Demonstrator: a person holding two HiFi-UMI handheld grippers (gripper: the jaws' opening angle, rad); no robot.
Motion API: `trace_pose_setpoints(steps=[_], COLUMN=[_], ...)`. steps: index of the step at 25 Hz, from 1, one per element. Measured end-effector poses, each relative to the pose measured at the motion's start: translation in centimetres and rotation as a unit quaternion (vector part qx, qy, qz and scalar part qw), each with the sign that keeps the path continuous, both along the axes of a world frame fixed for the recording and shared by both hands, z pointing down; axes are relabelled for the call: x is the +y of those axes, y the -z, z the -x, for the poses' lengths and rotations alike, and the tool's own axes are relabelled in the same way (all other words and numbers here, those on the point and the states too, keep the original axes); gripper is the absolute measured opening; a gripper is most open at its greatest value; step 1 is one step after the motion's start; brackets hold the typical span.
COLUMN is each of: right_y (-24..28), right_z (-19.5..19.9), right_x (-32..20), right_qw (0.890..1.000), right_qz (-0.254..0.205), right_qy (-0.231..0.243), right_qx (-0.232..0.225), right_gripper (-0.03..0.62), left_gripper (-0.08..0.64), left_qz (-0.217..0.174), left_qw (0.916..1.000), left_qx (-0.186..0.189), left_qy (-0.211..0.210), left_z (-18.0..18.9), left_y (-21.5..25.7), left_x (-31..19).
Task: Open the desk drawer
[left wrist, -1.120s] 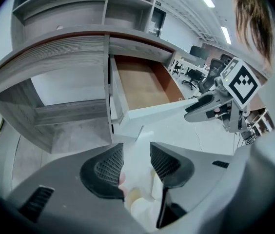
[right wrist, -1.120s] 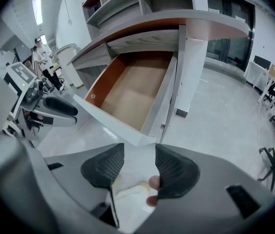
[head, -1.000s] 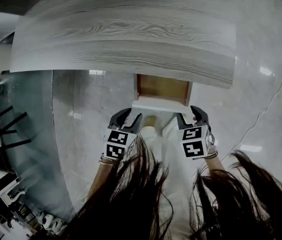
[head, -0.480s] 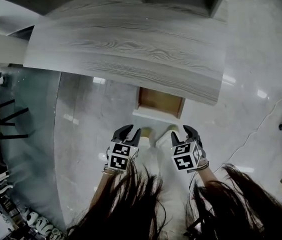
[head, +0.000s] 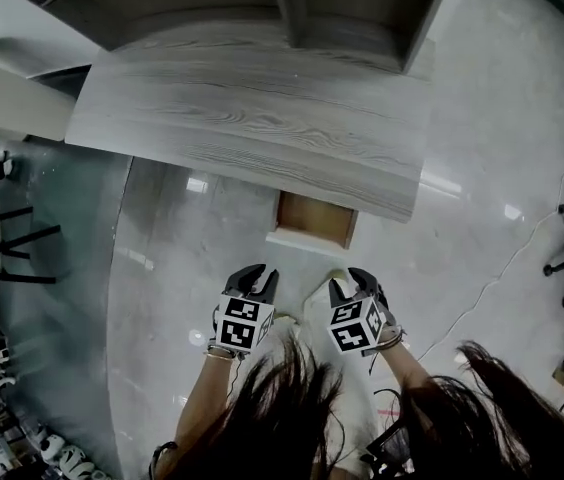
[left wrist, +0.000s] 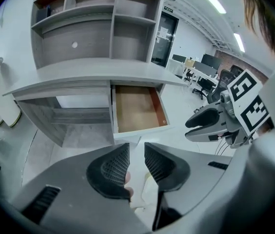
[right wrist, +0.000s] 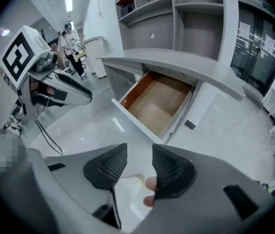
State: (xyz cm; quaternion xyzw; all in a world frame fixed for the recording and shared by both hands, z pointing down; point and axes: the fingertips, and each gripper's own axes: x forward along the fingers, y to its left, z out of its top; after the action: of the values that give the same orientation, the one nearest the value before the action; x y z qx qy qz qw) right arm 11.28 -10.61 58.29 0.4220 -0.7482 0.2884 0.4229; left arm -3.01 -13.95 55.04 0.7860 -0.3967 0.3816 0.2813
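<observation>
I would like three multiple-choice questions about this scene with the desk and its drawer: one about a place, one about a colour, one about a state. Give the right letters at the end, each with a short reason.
1. Where is the drawer in relation to the desk?
A. On top of it.
B. Under its top, sticking out past its front edge.
C. On the floor, apart from it.

2. What colour is the drawer's inside bottom?
A. Brown.
B. Blue.
C. Black.

3. In what state is the drawer?
A. Shut.
B. Open and full of papers.
C. Open and empty.

Answers:
1 B: the head view shows it coming out from under the desk's front edge.
2 A: both gripper views show a brown wooden bottom.
3 C: both gripper views look into it, and nothing lies inside.
</observation>
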Motion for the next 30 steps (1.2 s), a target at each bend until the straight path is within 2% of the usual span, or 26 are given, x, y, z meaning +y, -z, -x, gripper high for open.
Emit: trace_pose_setpoints(steps=[8, 20, 30], right_y=[2.3, 5.2, 9.2], right_z=[1.1, 1.0, 1.3], right_x=[0.4, 1.5, 3.1], right_qw=[0.999, 0.995, 0.984], right_qz=[-0.021, -0.05, -0.091], right_qy=[-0.045, -0.083, -0.152], right_qx=[0.013, 0.033, 0.034], right_gripper=[0.15, 0.113, 0.078], left_gripper=[0.086, 0.075, 0.071], left_qz=[-0.016, -0.048, -0.081], left_qw=[0.9995, 0.998, 0.9938], left_qx=[0.008, 0.032, 0.066], left_qy=[-0.025, -0.024, -0.039], left_z=[1.7, 2.8, 3.3], left_y=[2.2, 5.0, 8.7], left_x=[1.4, 1.9, 2.9])
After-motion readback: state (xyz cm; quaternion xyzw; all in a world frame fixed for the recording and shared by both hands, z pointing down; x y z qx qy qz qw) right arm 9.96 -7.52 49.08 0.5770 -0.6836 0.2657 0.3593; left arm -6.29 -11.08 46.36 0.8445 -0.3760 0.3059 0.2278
